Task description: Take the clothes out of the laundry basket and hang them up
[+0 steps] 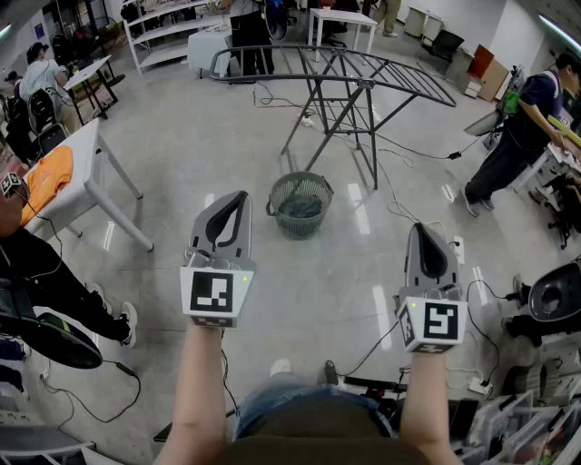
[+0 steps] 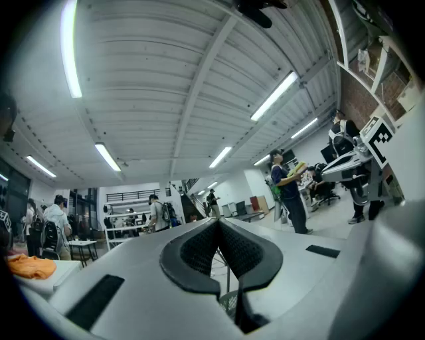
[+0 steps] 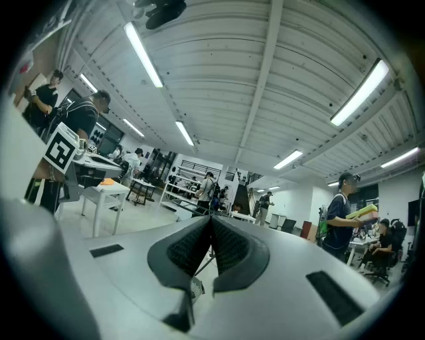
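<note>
A round green mesh laundry basket stands on the grey floor ahead of me, with dark grey-green clothes inside. Behind it stands a dark metal drying rack with nothing hanging on it. My left gripper is held out to the basket's left, jaws shut and empty. My right gripper is held to the basket's right, nearer me, also shut and empty. In the left gripper view the left gripper has its pads together; in the right gripper view the right gripper looks the same.
A white table with an orange cloth stands at left beside a seated person. Cables trail across the floor under the rack. A person stands at right. Shelving and a second table are far back.
</note>
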Motion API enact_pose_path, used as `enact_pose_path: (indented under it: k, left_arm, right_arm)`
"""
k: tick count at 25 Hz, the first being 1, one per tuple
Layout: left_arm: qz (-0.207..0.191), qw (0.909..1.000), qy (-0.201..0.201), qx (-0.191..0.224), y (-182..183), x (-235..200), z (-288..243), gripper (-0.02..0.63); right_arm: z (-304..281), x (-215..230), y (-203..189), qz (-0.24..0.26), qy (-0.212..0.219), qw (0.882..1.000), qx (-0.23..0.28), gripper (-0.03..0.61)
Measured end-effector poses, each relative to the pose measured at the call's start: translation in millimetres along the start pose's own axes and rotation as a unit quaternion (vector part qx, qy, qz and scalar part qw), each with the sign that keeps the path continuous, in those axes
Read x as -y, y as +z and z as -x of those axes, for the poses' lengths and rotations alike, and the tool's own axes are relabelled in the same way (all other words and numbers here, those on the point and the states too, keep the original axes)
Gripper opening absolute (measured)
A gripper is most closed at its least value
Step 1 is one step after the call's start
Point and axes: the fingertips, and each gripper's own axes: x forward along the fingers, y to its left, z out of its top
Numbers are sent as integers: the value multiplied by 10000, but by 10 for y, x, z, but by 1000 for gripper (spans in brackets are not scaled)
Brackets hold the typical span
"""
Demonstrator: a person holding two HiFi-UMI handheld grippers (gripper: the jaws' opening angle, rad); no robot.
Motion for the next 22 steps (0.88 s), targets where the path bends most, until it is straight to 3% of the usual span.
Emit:
enact_pose_path:
  k: [8, 11, 12, 13, 14, 16, 22]
  left_arm:
    - [98, 9998, 44, -187, 269, 748, -25, 3]
    - [183, 9993, 46, -327, 292, 1008, -2, 25]
    - [225, 9986, 10, -476, 270, 1102, -7, 148]
    - [277, 9975, -17, -644, 239, 1186, -15, 344]
    - [334, 9965, 12, -762, 212, 1246, -16, 449]
    - [455, 9952, 202, -840, 173, 1289, 13, 483]
    - [593, 9924, 605, -896, 89, 1147, -1, 488]
  right_arm:
    - [437, 588, -90, 53, 233, 9997, 28, -2]
    - [547, 771, -163, -301, 389, 9987, -101, 8]
    - [560, 801, -210, -482, 533, 9972, -184, 172]
    - [571, 834, -253, -656, 644, 9955, -228, 378]
    - [590, 881, -289, -790, 681, 9943, -234, 439]
    - [643, 975, -362, -899, 646, 9935, -270, 471]
    - [598, 1071, -554, -1016, 605, 9921, -425, 472]
